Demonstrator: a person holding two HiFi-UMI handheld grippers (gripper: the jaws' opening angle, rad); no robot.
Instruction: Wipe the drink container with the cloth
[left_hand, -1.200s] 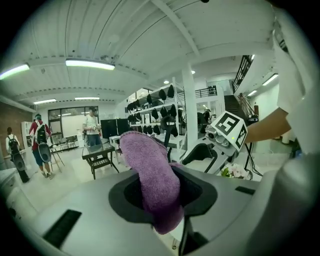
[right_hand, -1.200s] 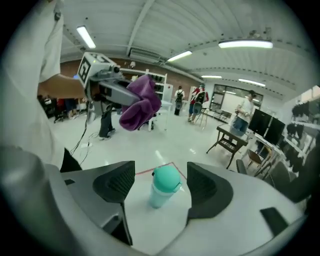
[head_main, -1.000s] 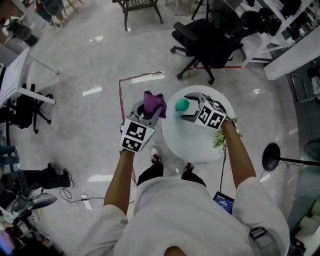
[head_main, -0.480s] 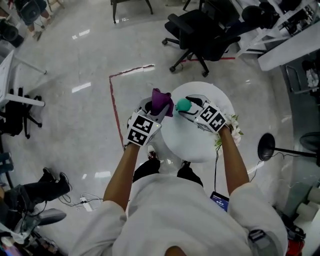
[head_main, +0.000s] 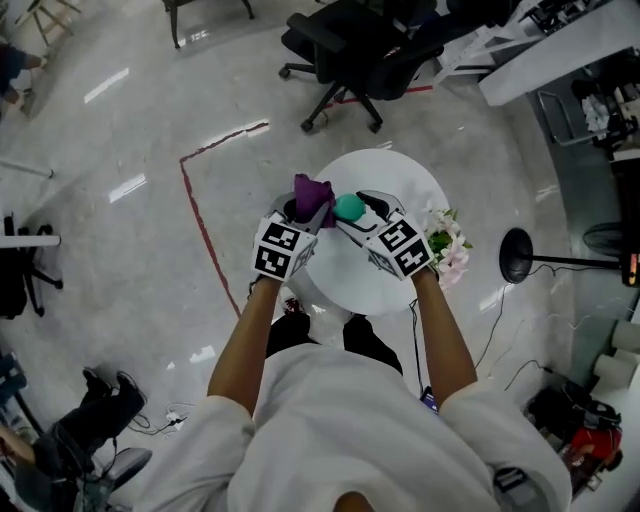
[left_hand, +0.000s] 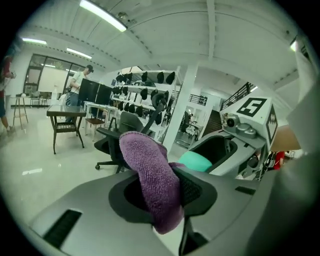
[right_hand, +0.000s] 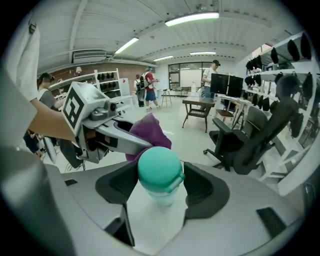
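Note:
In my right gripper (head_main: 351, 214) (right_hand: 160, 186) is the drink container (head_main: 349, 207) (right_hand: 159, 172), a clear bottle with a teal lid. The jaws have just been closing and now press on it from both sides, over the round white table (head_main: 405, 182). My left gripper (head_main: 303, 212) (left_hand: 165, 192) is shut on a purple cloth (head_main: 310, 196) (left_hand: 150, 182), which sticks up between its pads. The cloth hangs right beside the teal lid (left_hand: 196, 161); I cannot tell whether they touch. The right gripper view shows the cloth (right_hand: 147, 131) just behind the lid.
A bunch of pale flowers (head_main: 446, 246) sits at the table's right edge. A black office chair (head_main: 350, 45) stands beyond the table, and a black stand base (head_main: 515, 255) with a cable is on the floor to the right. Red tape (head_main: 200, 215) marks the floor on the left.
My left gripper came down and to the right with the cloth, up against the bottle. My right gripper rolled and shifted a little while keeping the bottle between its jaws.

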